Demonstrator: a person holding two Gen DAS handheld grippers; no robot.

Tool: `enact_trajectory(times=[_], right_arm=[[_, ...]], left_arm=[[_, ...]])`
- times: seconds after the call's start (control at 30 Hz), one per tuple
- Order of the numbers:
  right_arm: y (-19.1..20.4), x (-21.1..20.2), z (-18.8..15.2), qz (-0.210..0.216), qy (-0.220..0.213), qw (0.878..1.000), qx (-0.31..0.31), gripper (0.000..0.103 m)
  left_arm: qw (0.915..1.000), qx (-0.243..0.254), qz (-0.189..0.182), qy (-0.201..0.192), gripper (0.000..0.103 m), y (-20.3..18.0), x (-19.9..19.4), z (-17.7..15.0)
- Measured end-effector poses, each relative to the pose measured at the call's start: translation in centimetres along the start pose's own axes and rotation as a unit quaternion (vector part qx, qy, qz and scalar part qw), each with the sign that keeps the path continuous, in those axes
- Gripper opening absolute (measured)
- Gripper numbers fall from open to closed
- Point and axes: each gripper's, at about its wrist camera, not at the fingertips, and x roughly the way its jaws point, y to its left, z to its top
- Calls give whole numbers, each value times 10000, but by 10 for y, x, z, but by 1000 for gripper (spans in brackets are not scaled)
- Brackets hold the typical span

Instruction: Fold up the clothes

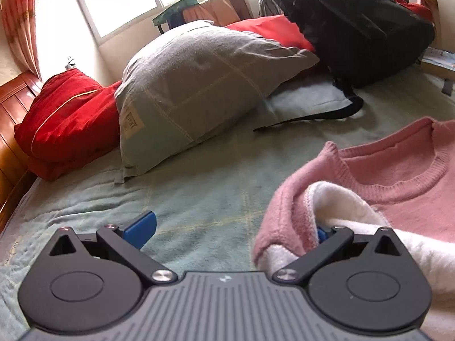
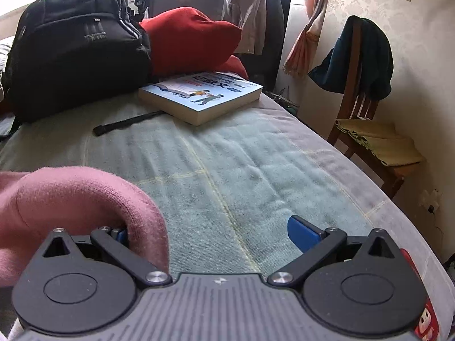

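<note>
Bedroom, pale green bedspread (image 1: 199,204) serving as our folding surface. We are working pink sweater (image 1: 412,176) lying between both tongs.

Left gripper (image 1: 236,227): jaws spread wide, sweater lying to its right, folded edge with white fleece lining draping over right finger; nothing pinched.

Right gripper (image 2: 210,234): jaws spread, sweater bulging at its left, covering left finger.

We are judging both equally near, one at each side edge.

Left view showing collar, grey pillow (image 1: 199,85); right view showing book (image 2: 202,96), wooden chair (image 2: 366,130). Black backpack (image 2: 74,48) appearing in both.
</note>
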Motion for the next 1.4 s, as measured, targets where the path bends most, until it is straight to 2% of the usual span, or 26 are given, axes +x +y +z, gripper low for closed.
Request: enact_trajectory(times=[0.07, 0.13, 0.23, 0.5, 0.6, 0.7, 0.83, 1.0, 1.1, 1.17, 1.3, 1.4], right_arm=[[-1, -2, 4, 40, -13, 10000, 17, 103], [1, -4, 6, 256, 129, 9996, -36, 103], [2, -12, 4, 861, 400, 9955, -35, 103], [18, -61, -8, 1939, 750, 9781, -136, 103], [36, -73, -15, 2008, 857, 9749, -429, 103], [48, -85, -25, 2055, 907, 9726, -605, 103], [49, -105, -44, 2157, 969, 9701, -540, 103], [50, -152, -91, 2283, 1160, 9654, -501, 103], [49, -183, -122, 2356, 1134, 9639, -501, 103], [50, -200, -142, 2403, 1113, 9631, -486, 103], [50, -222, -170, 2435, 1116, 9629, -344, 103], [51, -231, -181, 2528, 1086, 9609, -318, 103]], left_arm=[[9999, -49, -132, 90, 103, 4, 3, 4], [9992, -45, -340, 195, 102, 4, 4, 6], [9990, 47, -419, 171, 102, 1, -5, 1], [9964, 39, -798, 287, 102, 6, -63, -16], [9941, 152, -999, 405, 102, 2, -91, -32], [9928, 256, -1114, 346, 102, -5, -124, -53], [9896, 43, -1404, 298, 102, -11, -159, -74], [9852, -447, -1633, 254, 102, -19, -185, -88], [9787, -707, -1923, 156, 102, -28, -205, -101], [9756, -781, -2045, 187, 102, -37, -214, -111], [9771, -847, -1924, 316, 102, -53, -225, -128], [9719, -797, -2178, 389, 102, -67, -232, -140]])
